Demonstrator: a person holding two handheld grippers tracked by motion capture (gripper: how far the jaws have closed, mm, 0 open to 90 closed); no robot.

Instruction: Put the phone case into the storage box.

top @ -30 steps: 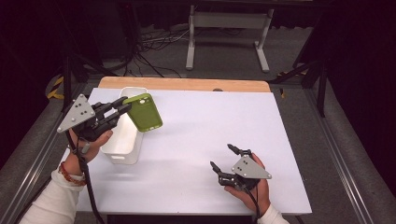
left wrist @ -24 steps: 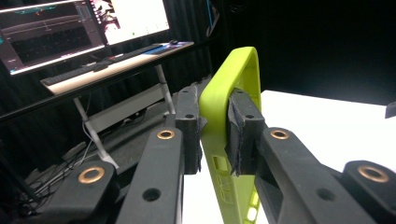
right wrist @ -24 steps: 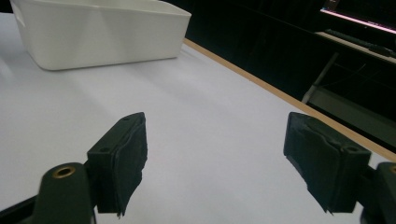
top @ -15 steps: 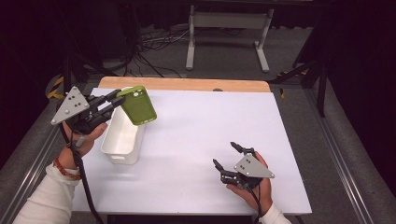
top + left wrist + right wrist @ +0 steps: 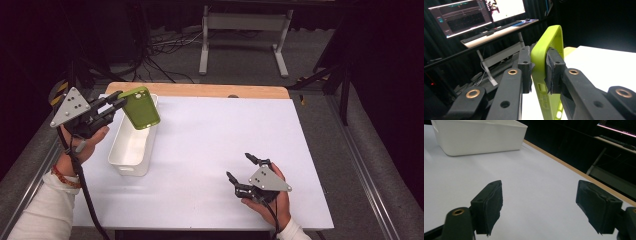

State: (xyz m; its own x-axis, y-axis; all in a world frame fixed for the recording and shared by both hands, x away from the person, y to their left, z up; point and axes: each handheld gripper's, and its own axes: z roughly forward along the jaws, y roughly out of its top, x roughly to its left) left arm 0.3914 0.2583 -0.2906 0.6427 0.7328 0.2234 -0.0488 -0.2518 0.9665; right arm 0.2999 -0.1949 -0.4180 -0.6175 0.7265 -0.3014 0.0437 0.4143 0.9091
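We record one phone case (image 5: 141,107): lime green, matte, soft-looking, a rounded rectangle with a raised rim and small cut-outs along one side. In the left gripper view the case (image 5: 548,72) stands edge-on between the two black jaws, its rim pinched by both frayed dark pads, the rest projecting beyond the jaw tips. The left gripper (image 5: 116,104) is thus closed on the case rim. In the high view the case hangs tilted in the air, above the far end of the bin, at about 10 o'clock on the surface.

One bin (image 5: 131,165): white, smooth plastic, oblong with rounded corners and a lip; it sits near the left edge of the surface, at roughly 9 o'clock.

One surface (image 5: 215,150): flat matte white, with a pale wood strip along its far edge.

The right gripper (image 5: 243,167), at about 5 o'clock, has its jaws wide apart with nothing between them; in its own view the gripper (image 5: 544,206) shows bare white surface between the pads.

Count: two grippers, one case, one bin.
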